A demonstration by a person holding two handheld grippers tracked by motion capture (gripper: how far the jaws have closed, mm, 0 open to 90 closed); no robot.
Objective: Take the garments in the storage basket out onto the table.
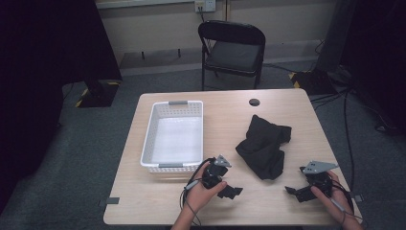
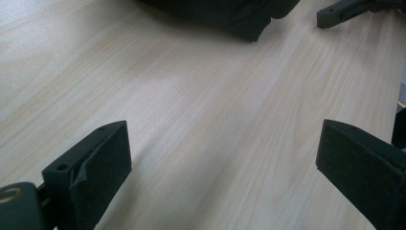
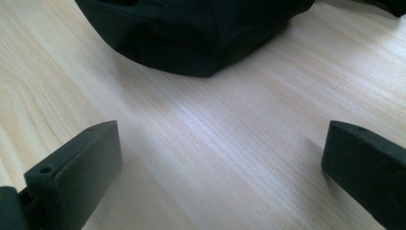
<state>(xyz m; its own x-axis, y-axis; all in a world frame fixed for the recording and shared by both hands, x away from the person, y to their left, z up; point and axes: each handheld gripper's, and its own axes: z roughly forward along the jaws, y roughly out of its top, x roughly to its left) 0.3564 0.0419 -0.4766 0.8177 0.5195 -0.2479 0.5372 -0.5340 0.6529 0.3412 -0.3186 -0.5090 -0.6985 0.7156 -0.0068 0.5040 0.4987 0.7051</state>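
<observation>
Nearest to the person, both hands rest low over the front part of the wooden table point(image 1: 158, 201), each with a tool. The left gripper point(image 1: 229, 190) has its jaws spread wide, and between them is only bare wood; the same is seen in the left gripper view, where the two black jaws stand far apart with nothing held. The right gripper point(image 1: 296, 191) is also wide open and empty, and it points toward the middle of the table. A little farther, between the two tools and slightly beyond them, lies the black cloth point(image 1: 264, 145), a crumpled garment or bag in a loose heap; in the right gripper view its near rounded edge point(image 3: 191, 43) lies just ahead of the jaws, near but not touching. To the left of the cloth, and apart from it, stands the white basket point(image 1: 147, 143), which looks empty. Behind the table stands a black folding chair point(image 1: 232, 48). I judge that the step in hand is the approach to the cloth, before any grasp. The next move probably calls for bringing one or both grippers forward to the near edge of the cloth, lowering the jaws around a fold, and closing firmly, because soft fabric can slip away easily.
</observation>
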